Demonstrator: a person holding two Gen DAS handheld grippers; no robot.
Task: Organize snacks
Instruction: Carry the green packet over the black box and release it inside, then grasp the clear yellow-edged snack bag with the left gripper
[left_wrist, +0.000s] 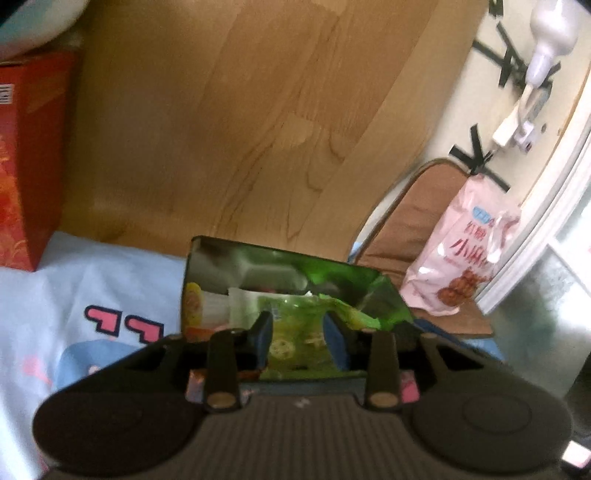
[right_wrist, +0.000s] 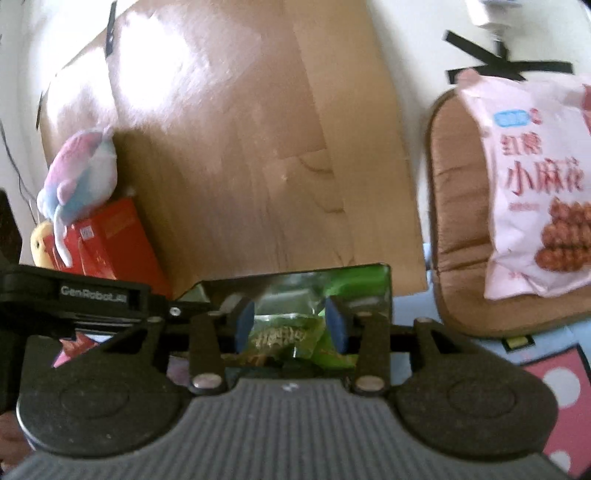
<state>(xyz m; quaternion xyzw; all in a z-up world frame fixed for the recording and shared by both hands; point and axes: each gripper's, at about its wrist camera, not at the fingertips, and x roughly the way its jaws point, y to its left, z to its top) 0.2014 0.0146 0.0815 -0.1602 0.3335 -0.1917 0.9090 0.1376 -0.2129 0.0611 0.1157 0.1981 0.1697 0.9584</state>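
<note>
- A green crinkly snack packet (left_wrist: 295, 334) sits between the pads of the left tool (left_wrist: 298, 325), which is clenched on it just above a clear, green-tinted rectangular box (left_wrist: 280, 251).
- That box already has several wrapped snacks in it, among them a yellow-and-white one at its left end, so the sorting looks well under way.
- In the right wrist view a second green packet with gold lettering (right_wrist: 280, 338) lies in the same box between the pads of the right tool (right_wrist: 291, 317). The pads stand apart and appear not to press on it, so I read that tool as released and this packet as delivered.
- Probably still to do: the clenched packet has to be set down in the box.
- A large pink bag of twisted dough snacks (left_wrist: 461, 251) leans on a brown cushion (left_wrist: 413, 221) at the far right, well apart from the box; it looks unsorted.
- At the far left a red carton (left_wrist: 26, 166) stands on the light-blue printed cloth (left_wrist: 92, 280).
</note>
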